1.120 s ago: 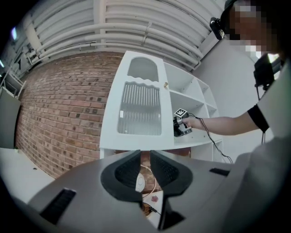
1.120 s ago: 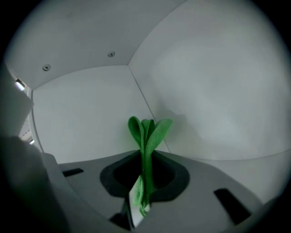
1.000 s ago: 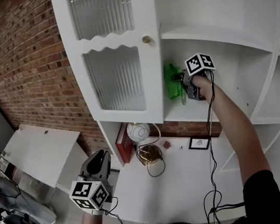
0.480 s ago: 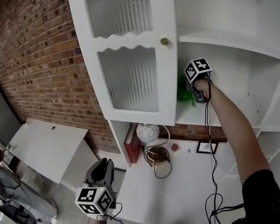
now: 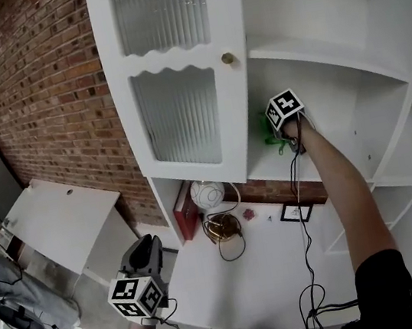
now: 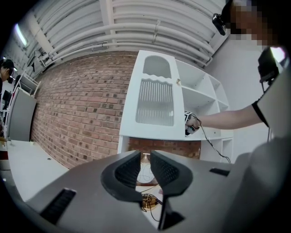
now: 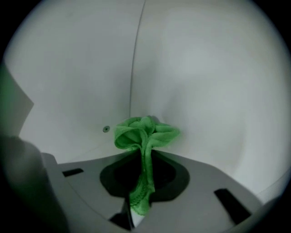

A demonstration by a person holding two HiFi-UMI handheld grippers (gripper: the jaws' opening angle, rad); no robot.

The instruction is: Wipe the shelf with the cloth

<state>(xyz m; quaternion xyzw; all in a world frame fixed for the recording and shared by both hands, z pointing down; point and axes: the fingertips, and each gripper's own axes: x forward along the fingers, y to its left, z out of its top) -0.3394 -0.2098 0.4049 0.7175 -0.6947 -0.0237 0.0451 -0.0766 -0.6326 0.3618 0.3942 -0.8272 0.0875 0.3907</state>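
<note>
A green cloth is bunched against the shelf's inner left corner, partly hidden by the cabinet door. My right gripper reaches into that compartment with its marker cube on top. In the right gripper view the cloth sticks out past the jaws toward the white corner walls, and the right gripper is shut on its tail. My left gripper hangs low at the bottom left, away from the cabinet. In its own view the left gripper is shut, with nothing held.
The cabinet door with ribbed glass and a brass knob stands just left of the compartment. On the desk surface below are a white globe, a red book and a small framed picture. A brick wall lies left.
My right gripper has carried the cloth further in toward the shelf's left corner, so less green shows past the door. The left gripper stays low.
</note>
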